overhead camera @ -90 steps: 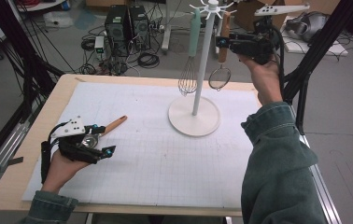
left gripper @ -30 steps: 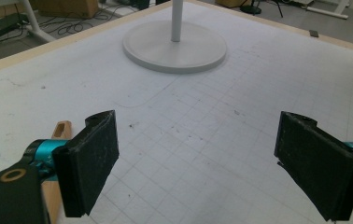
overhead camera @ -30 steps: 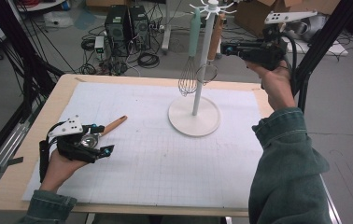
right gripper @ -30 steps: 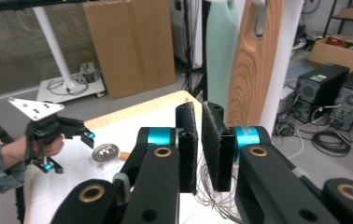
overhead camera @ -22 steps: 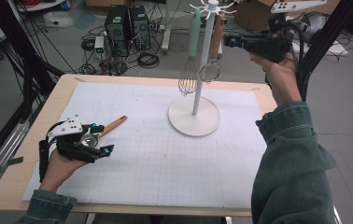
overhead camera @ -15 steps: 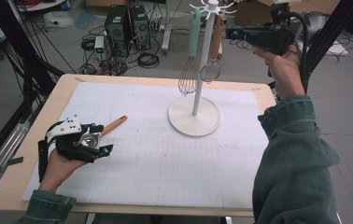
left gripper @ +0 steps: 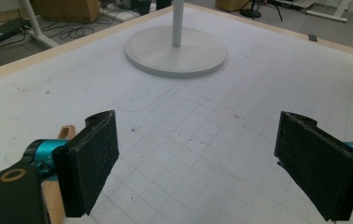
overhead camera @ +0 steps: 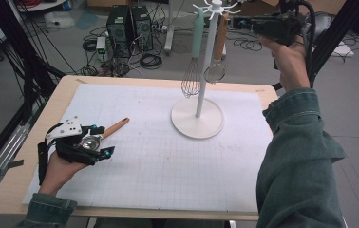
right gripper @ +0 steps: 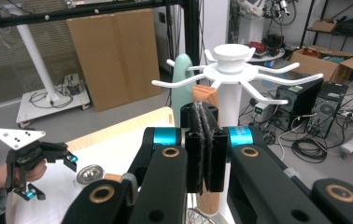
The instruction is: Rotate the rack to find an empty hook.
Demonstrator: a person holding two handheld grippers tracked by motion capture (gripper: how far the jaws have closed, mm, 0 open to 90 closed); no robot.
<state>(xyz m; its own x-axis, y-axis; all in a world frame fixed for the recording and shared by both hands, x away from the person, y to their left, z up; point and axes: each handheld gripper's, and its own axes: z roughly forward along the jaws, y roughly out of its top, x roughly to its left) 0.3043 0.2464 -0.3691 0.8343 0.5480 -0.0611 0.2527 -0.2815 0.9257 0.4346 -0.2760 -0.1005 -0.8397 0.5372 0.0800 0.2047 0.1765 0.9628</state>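
Since the earlier frames the right claw (overhead camera: pixel 238 21) has risen from beside the hanging strainer to the level of the rack's top, at 1 o'clock of the desk (overhead camera: pixel 11 180), and its black felt-like pads are pressed together with nothing between them. The small wire strainer with a wooden handle (overhead camera: pixel 217 52) hangs on the white metal hook rack with a round base (overhead camera: pixel 197 118), beside a mint-handled wire whisk (overhead camera: pixel 194 57). The left claw (overhead camera: pixel 102 141) rests at 8 o'clock, jaws wide apart, around a steel ladle with a wooden handle (overhead camera: pixel 102 135).

Wooden-handled strainer (overhead camera: pixel 218 50), matt white rack (overhead camera: pixel 198 116)
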